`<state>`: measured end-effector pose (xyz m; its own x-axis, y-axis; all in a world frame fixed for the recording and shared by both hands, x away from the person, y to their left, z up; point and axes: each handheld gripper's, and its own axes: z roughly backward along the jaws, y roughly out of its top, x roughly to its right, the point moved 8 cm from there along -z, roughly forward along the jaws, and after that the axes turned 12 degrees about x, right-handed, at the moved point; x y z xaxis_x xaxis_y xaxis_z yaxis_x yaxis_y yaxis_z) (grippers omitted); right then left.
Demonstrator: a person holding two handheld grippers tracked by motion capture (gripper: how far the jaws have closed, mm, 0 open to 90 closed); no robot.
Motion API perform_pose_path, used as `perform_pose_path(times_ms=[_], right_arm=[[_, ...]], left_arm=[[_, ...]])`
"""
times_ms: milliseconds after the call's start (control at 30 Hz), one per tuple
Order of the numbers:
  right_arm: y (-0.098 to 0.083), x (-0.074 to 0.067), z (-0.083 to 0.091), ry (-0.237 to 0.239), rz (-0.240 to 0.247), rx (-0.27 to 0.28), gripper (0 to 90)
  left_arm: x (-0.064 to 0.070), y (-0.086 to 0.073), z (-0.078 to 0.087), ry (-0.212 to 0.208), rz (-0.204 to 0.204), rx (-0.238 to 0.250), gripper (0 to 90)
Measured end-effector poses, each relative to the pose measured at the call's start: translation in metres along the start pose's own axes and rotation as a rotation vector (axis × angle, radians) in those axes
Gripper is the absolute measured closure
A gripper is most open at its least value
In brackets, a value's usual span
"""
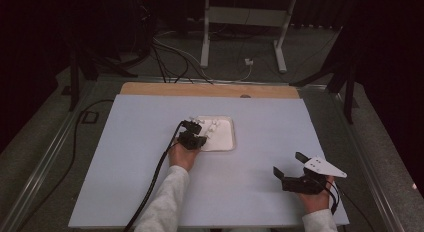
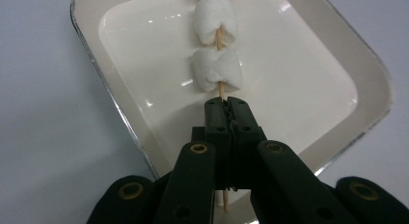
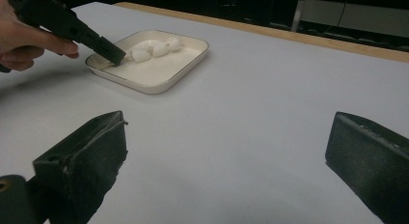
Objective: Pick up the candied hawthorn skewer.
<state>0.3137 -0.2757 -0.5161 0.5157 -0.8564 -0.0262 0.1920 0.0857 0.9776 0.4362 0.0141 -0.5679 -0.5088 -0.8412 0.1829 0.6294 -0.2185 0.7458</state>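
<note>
Left gripper (image 2: 226, 105) jaws clamped on skewer (image 2: 221, 91) of marshmallows (image 2: 217, 69) in tray (image 2: 337, 50), right gripper (image 1: 290, 164) jaws apart over tabletop (image 1: 150, 142)

The left tongs (image 2: 226, 105) are closed on a thin wooden skewer (image 2: 221, 91), their black jaws pressed together around the stick. Just beyond the tips, two white marshmallows (image 2: 215, 45) sit threaded on the skewer, one behind the other. They lie inside a cream rectangular tray (image 2: 337, 122) that rests on the pale surface (image 2: 48, 137).
</note>
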Motion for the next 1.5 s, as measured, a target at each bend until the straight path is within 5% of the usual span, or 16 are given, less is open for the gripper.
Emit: perform_pose_path(times_ms=[233,733,1100,1500], right_arm=[[0.000,0.001,0.001,-0.003,0.001,-0.001,0.6],[0.000,0.001,0.001,-0.007,0.000,-0.002,0.7],[-0.001,0.001,0.000,-0.006,-0.003,-0.003,0.6],[0.000,0.001,-0.002,0.001,-0.038,0.005,0.6]], left_arm=[[-0.001,0.000,0.013,-0.017,-0.005,-0.025,90.0],[-0.004,-0.007,0.013,-0.058,0.010,-0.073,90.0],[-0.011,-0.002,0.038,-0.101,0.049,0.019,90.0],[-0.015,-0.006,0.066,-0.117,0.027,0.147,90.0]])
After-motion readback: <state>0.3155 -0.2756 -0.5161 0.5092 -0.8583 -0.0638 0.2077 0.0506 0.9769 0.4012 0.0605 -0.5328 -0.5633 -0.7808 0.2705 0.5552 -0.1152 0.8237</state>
